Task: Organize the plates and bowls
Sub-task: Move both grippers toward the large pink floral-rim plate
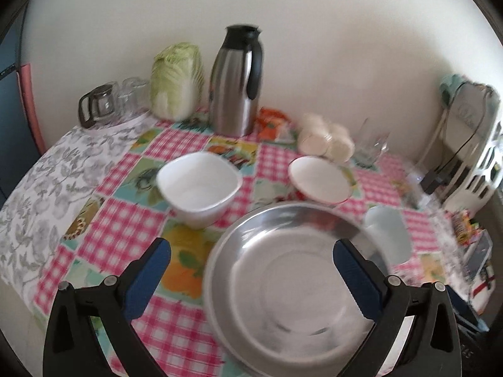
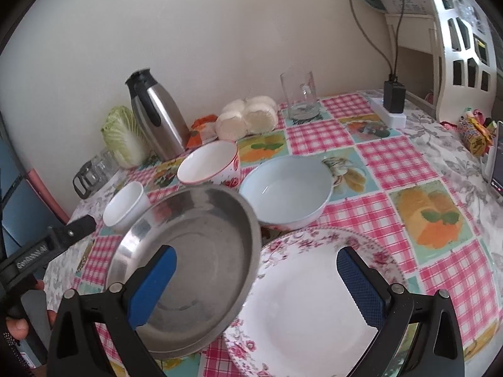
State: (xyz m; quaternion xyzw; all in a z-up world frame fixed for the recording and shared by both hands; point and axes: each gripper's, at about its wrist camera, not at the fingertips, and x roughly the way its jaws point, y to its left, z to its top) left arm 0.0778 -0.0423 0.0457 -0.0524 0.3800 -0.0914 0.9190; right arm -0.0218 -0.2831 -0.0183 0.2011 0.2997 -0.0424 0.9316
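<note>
With both the left gripper (image 1: 251, 248) and right gripper (image 2: 256, 259) spread wide and empty, the steel plate (image 2: 201, 251), overlapping the floral plate's (image 2: 301, 301) left rim, could slide off and knock the pale blue bowl (image 2: 287, 194) behind it if nudged.

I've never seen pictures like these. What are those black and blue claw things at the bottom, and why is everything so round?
Those claws are grippers, tools a person holds, one per hand. A small camera on each looks along its blue fingers, and its lens bends the picture round. One picture comes from the left gripper, the other from the right gripper. Both are open and hold nothing. On the checked tablecloth sit a metal pan, a flowered plate, a pale blue bowl, a red-patterned bowl, a white bowl and a steel jug.
</note>
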